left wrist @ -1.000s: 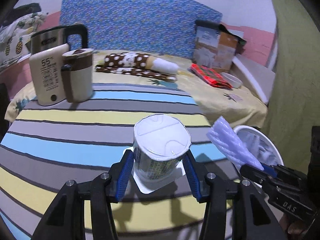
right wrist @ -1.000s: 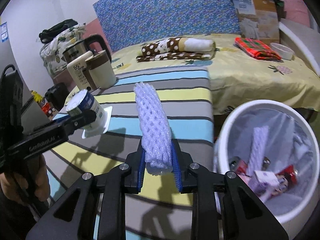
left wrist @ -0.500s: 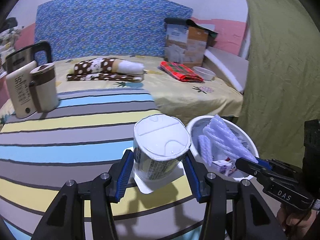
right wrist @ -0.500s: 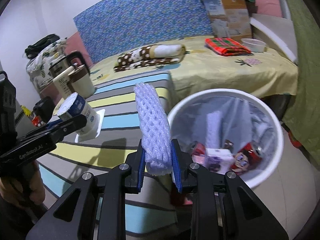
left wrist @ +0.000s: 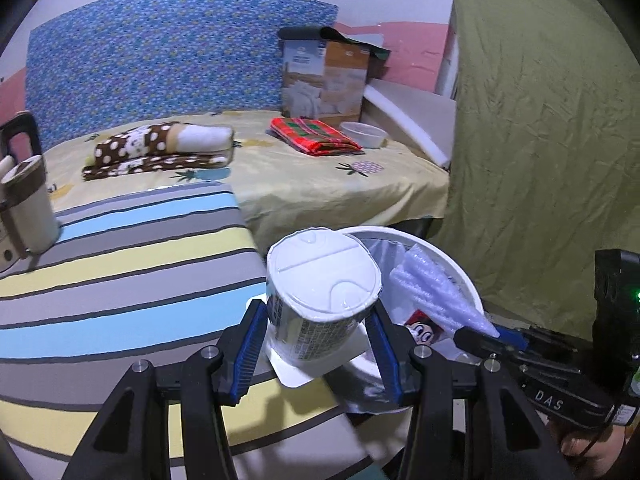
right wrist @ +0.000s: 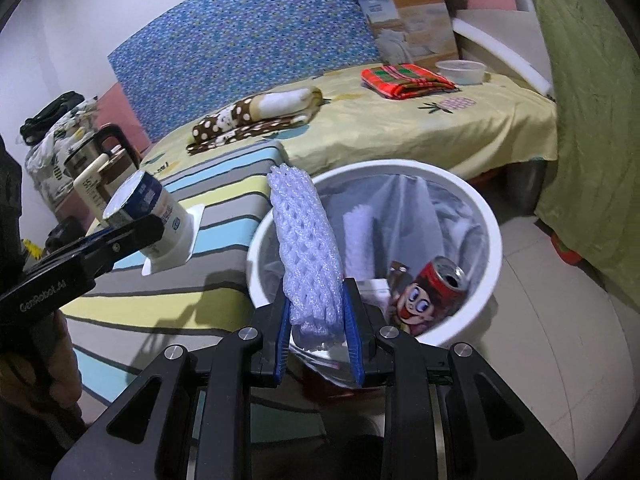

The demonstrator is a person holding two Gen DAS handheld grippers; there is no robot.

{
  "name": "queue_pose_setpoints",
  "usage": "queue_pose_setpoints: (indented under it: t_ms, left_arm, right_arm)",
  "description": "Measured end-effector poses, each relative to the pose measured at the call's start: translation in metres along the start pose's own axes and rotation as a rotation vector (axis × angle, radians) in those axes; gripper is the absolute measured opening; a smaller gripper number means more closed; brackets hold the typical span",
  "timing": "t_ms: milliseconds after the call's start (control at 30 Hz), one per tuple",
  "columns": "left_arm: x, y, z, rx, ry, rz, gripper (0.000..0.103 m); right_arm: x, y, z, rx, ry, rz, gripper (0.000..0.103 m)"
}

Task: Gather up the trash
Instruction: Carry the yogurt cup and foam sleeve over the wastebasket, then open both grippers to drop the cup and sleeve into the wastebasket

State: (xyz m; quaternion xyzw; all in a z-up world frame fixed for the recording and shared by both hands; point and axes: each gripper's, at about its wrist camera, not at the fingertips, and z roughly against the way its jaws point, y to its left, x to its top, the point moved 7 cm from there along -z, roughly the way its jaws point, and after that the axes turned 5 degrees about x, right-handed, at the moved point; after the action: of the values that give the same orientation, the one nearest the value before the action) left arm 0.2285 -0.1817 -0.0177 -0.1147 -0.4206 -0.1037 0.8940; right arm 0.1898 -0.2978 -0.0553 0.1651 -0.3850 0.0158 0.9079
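Right wrist view: right tool [right wrist: 316,330] clamped on white foam net sleeve [right wrist: 306,248] above white round bin [right wrist: 494,240]. Left tool [left wrist: 316,354] clamps foil-lidded cup [left wrist: 320,296] near rim; early release risks floor drop.

Can [right wrist: 434,292] in bin [right wrist: 494,240] — beside table [right wrist: 224,184]

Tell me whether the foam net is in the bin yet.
Not yet. The right gripper holds the foam net above the bin rim.

table [left wrist: 120,280]: kettle [right wrist: 86,156] | bed [left wrist: 320,184]: red cloth [left wrist: 314,136]; bowl [left wrist: 364,134]; box [left wrist: 324,78]
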Motion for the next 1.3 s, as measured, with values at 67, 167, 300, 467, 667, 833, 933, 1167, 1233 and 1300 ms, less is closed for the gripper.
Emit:
queue_pose_setpoints:
  t_ms: [67,167,300,467,667,833,933,1167,1233,1300]
  left_arm:
    - [0.000,-0.008,-0.007,-0.013,0.006,-0.006,0.051]
    - [-0.001,-0.017,-0.016,-0.035,0.014,-0.013,0.051]
    - [-0.001,-0.025,-0.030,-0.052,0.031,-0.019,0.051]
    - [-0.003,-0.029,-0.042,-0.066,0.046,-0.028,0.052]
    - [-0.002,-0.032,-0.060,-0.084,0.073,-0.029,0.052]
    - [-0.003,-0.032,-0.071,-0.095,0.095,-0.025,0.053]
    - [-0.002,-0.031,-0.072,-0.085,0.086,-0.031,0.060]
    - [0.001,-0.026,-0.064,-0.084,0.067,-0.017,0.060]
    - [0.000,-0.025,-0.060,-0.081,0.062,-0.014,0.060]
    - [0.000,-0.022,-0.055,-0.073,0.057,-0.013,0.060]
  right_arm:
    - [-0.002,-0.006,0.001,-0.007,0.004,-0.006,0.026]
    - [-0.005,-0.016,0.002,-0.019,0.010,-0.021,0.026]
    - [-0.008,-0.024,-0.002,-0.031,0.024,-0.036,0.026]
    - [-0.011,-0.030,-0.008,-0.036,0.045,-0.051,0.027]
    - [-0.013,-0.034,-0.014,-0.042,0.066,-0.055,0.028]
    - [-0.013,-0.039,-0.018,-0.055,0.084,-0.059,0.029]
    - [-0.012,-0.039,-0.020,-0.066,0.088,-0.057,0.030]
    - [-0.009,-0.038,-0.013,-0.066,0.067,-0.043,0.039]
    - [-0.008,-0.036,-0.010,-0.066,0.058,-0.039,0.041]
    - [-0.007,-0.034,-0.006,-0.068,0.050,-0.036,0.041]
